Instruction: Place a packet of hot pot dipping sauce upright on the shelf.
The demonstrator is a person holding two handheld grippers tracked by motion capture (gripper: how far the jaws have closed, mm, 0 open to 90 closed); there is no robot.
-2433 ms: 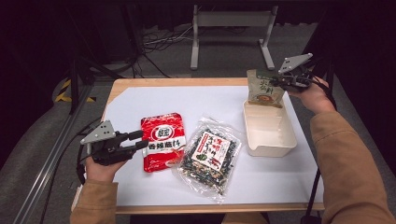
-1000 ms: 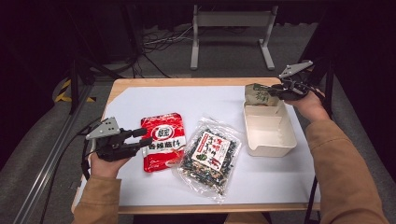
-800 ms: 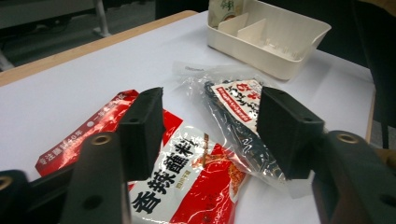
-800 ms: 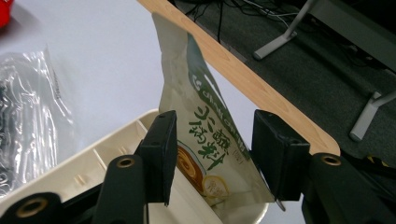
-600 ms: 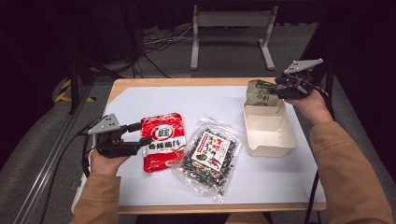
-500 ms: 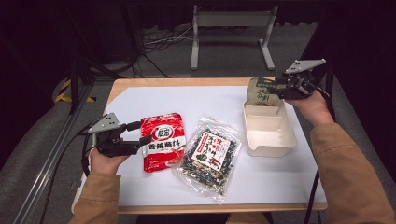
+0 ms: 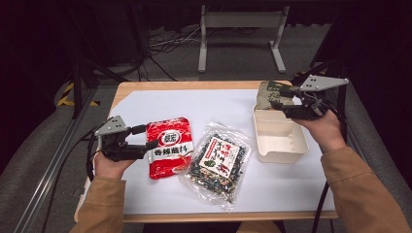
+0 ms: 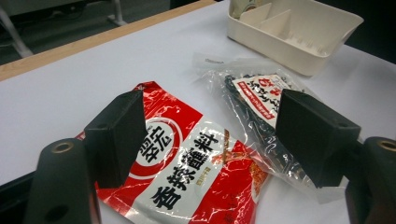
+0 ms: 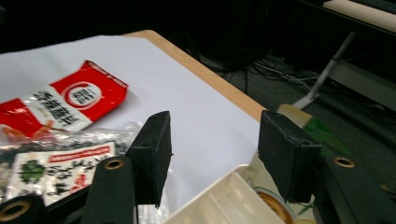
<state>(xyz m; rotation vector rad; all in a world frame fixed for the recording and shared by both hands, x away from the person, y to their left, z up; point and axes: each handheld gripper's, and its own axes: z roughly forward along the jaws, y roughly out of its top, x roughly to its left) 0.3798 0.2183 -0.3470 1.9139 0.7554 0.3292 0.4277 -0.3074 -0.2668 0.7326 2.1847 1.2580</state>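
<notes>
A red seasoning packet [image 7: 167, 145] lies flat on the white table cover. My left gripper [image 7: 145, 137] is at its left edge. In the left gripper view the jaws have just been opening, and the left gripper [image 8: 208, 121] stands open over the red packet [image 8: 187, 163] without pressing it. A green-and-tan packet [image 7: 265, 94] leans in the far end of the white tray [image 7: 279, 158]. My right gripper [image 7: 278, 97] is beside it. Its jaws have also just been opening, and the right gripper [image 9: 217, 130] has nothing between them. The green packet [image 9: 327, 135] shows behind one jaw.
A clear bag with dark contents and a red-and-white label [image 7: 218, 160] lies between the red packet and the tray. The tray [image 8: 303, 56] has dividers inside. The wooden table edge [image 7: 194, 85] runs along the far side, with a metal stand [image 7: 240, 29] on the floor beyond.
The right gripper let go of the green packet, which stays in the tray's far end, and drew back to the right. The left gripper's jaws spread apart at the red packet's edge.
</notes>
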